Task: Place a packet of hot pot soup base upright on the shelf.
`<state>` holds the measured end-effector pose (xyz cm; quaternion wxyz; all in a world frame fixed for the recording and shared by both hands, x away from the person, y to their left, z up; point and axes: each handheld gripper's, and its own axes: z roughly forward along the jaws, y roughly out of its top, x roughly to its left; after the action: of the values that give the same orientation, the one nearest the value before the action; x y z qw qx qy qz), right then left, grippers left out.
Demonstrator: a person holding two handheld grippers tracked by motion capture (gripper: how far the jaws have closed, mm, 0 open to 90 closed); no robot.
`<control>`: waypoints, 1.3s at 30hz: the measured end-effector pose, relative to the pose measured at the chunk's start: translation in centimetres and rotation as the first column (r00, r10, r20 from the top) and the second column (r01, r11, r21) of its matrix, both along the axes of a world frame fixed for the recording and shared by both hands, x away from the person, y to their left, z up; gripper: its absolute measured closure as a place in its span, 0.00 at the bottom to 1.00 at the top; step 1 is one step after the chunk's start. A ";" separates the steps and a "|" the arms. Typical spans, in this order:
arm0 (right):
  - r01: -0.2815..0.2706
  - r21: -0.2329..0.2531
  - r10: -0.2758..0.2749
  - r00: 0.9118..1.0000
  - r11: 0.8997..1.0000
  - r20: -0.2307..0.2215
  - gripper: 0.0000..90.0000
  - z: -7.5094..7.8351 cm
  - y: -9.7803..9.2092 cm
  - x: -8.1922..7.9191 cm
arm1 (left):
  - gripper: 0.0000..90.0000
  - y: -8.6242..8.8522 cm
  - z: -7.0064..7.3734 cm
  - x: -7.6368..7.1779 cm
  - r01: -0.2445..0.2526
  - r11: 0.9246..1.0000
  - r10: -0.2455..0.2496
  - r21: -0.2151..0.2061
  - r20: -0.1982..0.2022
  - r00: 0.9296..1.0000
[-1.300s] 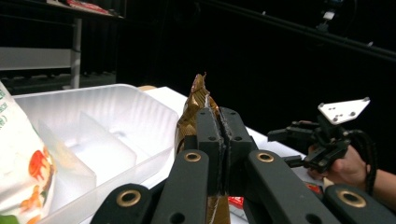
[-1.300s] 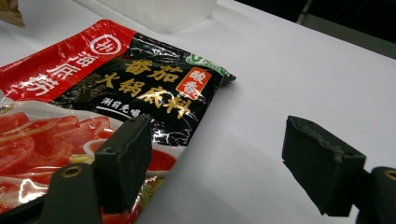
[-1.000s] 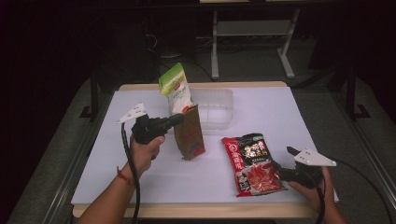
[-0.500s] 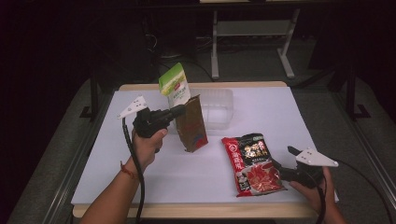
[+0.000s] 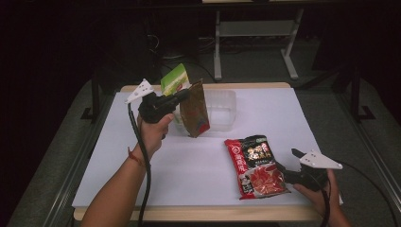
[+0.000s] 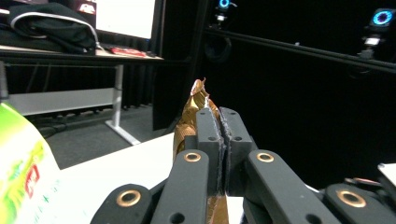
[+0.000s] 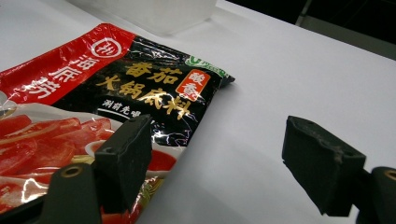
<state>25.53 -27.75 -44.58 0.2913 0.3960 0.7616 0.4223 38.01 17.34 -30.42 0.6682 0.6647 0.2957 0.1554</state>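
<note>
Left gripper (image 5: pixel 182 96), in the upper left-centre of the high view, has its jaws clamped flat on the top edge of a brown-and-gold foil pouch (image 5: pixel 194 111), which hangs upright with its lower corner at or just above the white table (image 5: pixel 189 165); contact there cannot be told. In the left gripper view the crinkled gold edge of the pouch (image 6: pixel 196 105) sticks up above the closed jaws of that gripper (image 6: pixel 222 154). Just behind the pouch, to its left in the high view, stands a green-and-white packet (image 5: pixel 174 82), and a clear plastic tub (image 5: pixel 222 109) sits just beside the pouch on its right. Lower right of centre, a red-and-black hot-pot seasoning packet (image 5: pixel 255 165) lies flat on the table. Right gripper (image 5: pixel 283 171) rests low at the bottom right, touching or nearly touching that packet's right edge. In the right gripper view its jaws stand wide apart (image 7: pixel 219 163), one over the packet's (image 7: pixel 93 98) corner, the other over bare table, gripping nothing.
</note>
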 end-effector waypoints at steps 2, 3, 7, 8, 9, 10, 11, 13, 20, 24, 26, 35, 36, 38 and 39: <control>0.000 -0.001 0.000 1.000 1.000 0.000 0.26 0.0 0.0 0.0 | 0.98 -0.3 0.1 0.4 -0.014 1.000 0.014 0.010 0.000 1.000; -0.001 0.000 0.001 1.000 1.000 0.001 0.26 0.0 0.0 0.0 | 0.98 -0.4 0.2 0.6 -0.019 1.000 0.019 0.014 0.001 1.000; 0.001 0.000 -0.001 1.000 1.000 0.001 0.26 -0.1 -0.1 0.0 | 0.98 -0.7 0.4 1.5 -0.053 0.999 0.053 0.010 -0.002 0.999; 0.002 0.002 -0.002 1.000 1.000 -0.001 0.26 -0.1 -0.2 0.0 | 0.98 -0.8 0.5 1.7 -0.057 0.998 0.057 0.004 -0.006 0.998; 0.002 0.003 -0.002 1.000 1.000 -0.003 0.26 -0.1 -0.2 0.0 | 0.98 -0.9 0.6 1.9 -0.061 0.998 0.062 0.009 -0.004 0.998; 0.001 0.002 -0.001 1.000 1.000 -0.002 0.26 -0.1 -0.2 0.0 | 0.98 -1.1 0.7 2.1 -0.079 0.997 0.079 0.025 0.007 0.997; 0.001 0.003 -0.001 1.000 1.000 -0.002 0.26 -0.1 -0.2 0.0 | 0.98 -1.2 0.8 2.3 -0.083 0.996 0.083 0.022 0.005 0.997; 0.002 0.003 -0.002 1.000 1.000 -0.003 0.26 -0.1 -0.2 0.0 | 0.98 -1.5 0.9 2.8 -0.098 0.995 0.098 0.030 0.002 0.995; -0.001 0.002 0.001 1.000 1.000 0.001 0.26 -0.1 -0.3 -0.1 | 0.98 -2.5 0.6 4.9 -0.175 0.983 0.175 0.060 0.005 0.985; 0.000 0.001 0.000 1.000 1.000 0.004 0.26 -0.1 -0.4 -0.1 | 0.98 -3.4 0.1 5.7 -0.186 0.979 0.187 0.080 0.000 0.982; 0.003 0.004 -0.003 1.000 1.000 0.002 0.26 -0.1 -0.4 -0.1 | 0.98 -3.8 -0.2 6.1 -0.192 0.978 0.193 0.086 -0.006 0.981; 0.003 0.003 -0.003 1.000 1.000 -0.001 0.26 -0.1 -0.5 -0.2 | 0.98 -5.0 -1.2 7.6 -0.244 0.961 0.243 0.130 0.023 0.970; 0.004 0.004 -0.004 1.000 1.000 -0.002 0.26 -0.1 -0.5 -0.2 | 0.98 -5.0 -1.3 7.8 -0.259 0.957 0.258 0.133 0.023 0.966; 0.003 0.003 -0.003 1.000 1.000 -0.003 0.26 -0.2 -0.5 -0.2 | 0.98 -4.9 -1.6 8.1 -0.262 0.958 0.264 0.119 0.002 0.965; 0.004 0.003 -0.004 1.000 1.000 -0.002 0.26 -0.2 -0.5 -0.2 | 0.98 -5.0 -1.8 8.1 -0.276 0.952 0.277 0.130 0.010 0.961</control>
<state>25.36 -28.20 -44.73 0.2905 0.3983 0.7605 0.4225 46.13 12.29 -32.25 0.5939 0.6596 0.3779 0.2633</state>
